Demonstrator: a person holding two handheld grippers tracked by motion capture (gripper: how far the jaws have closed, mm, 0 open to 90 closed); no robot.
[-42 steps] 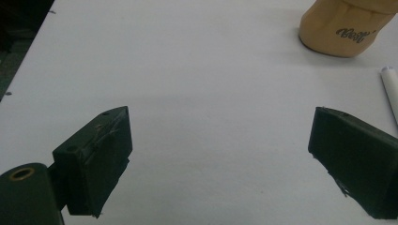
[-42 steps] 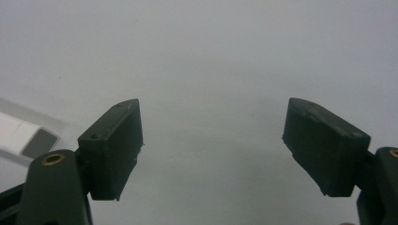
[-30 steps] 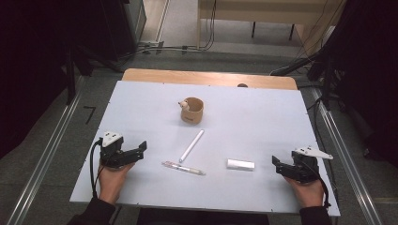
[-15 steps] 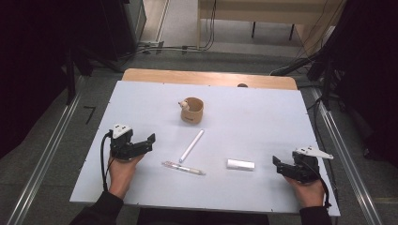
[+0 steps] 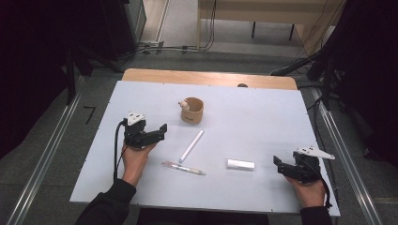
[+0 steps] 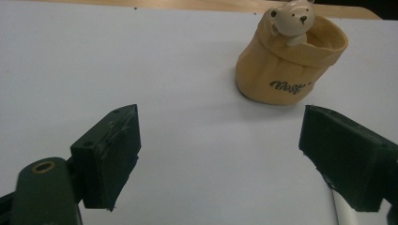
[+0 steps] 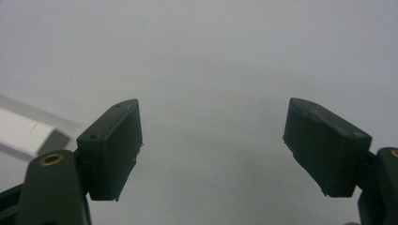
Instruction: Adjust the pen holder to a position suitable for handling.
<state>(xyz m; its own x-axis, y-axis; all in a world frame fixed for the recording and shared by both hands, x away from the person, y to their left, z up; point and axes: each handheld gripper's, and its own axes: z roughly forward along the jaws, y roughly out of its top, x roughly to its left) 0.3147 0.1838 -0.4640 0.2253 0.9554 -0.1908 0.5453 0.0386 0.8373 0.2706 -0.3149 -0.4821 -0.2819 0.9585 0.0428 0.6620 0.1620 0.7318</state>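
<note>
A tan cup with a small bear figure [image 5: 191,110] [image 6: 287,56] stands upright on the white table [image 5: 253,112]. In front of it lie a white marker [image 5: 192,146], a clear pink-tipped pen [image 5: 183,168] and a white eraser-like block [image 5: 240,164] [image 7: 28,133]. My left gripper [image 5: 159,131] [image 6: 220,159] is open, left of the marker and pointing toward the cup, nothing between its jaws. My right gripper [image 5: 278,165] [image 7: 213,145] is open near the front right edge, just right of the white block, holding nothing.
A wooden strip [image 5: 206,77] borders the table's far edge. Metal rails [image 5: 47,154] run along both sides on the floor. Dark equipment and cables [image 5: 112,28] stand behind the table.
My left gripper has moved forward and to the right, from the front left edge toward the marker and cup. The right gripper has stayed put.
</note>
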